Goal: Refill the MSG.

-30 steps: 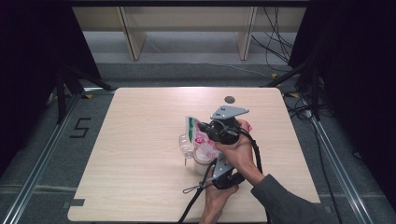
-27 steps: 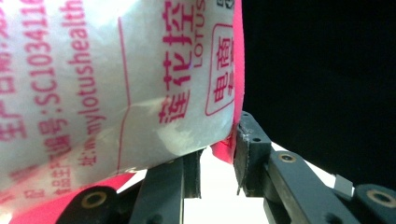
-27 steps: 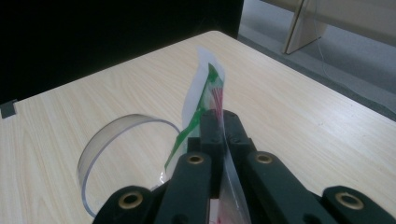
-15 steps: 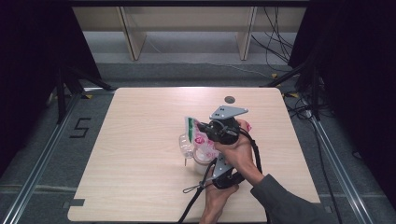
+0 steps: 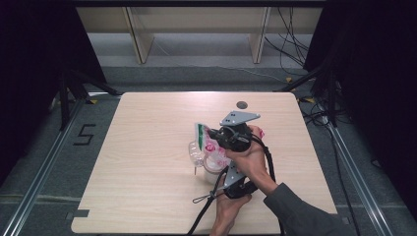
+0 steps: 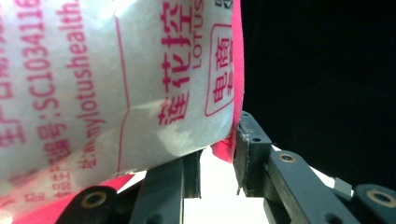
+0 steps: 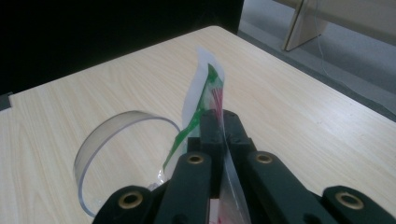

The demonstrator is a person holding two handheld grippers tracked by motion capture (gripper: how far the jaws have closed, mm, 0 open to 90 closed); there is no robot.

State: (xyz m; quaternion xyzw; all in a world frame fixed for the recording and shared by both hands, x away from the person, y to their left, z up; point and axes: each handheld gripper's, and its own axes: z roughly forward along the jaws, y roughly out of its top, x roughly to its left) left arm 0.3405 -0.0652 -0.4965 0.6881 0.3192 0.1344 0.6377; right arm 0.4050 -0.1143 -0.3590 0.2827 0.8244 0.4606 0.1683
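Table (image 5: 147, 147), light wood, seen from above. Near its middle, slightly right: clear plastic cup (image 5: 195, 153), lying tilted, mouth open toward the right gripper's camera (image 7: 123, 154). Just right of the cup: white-and-pink printed packet (image 5: 210, 147), green along its upper edge, held above the tabletop between both tools.

Left gripper (image 5: 235, 183), nearer the table's front edge, grasps the packet's lower part; its own view shows the pink-lettered film (image 6: 116, 79) pinched between the pads.

Right gripper (image 5: 216, 135), farther back, is clenched on the packet's top edge (image 7: 205, 93); jaws meet with the film between them.

Dark round hole (image 5: 241, 104) sits near the far edge.
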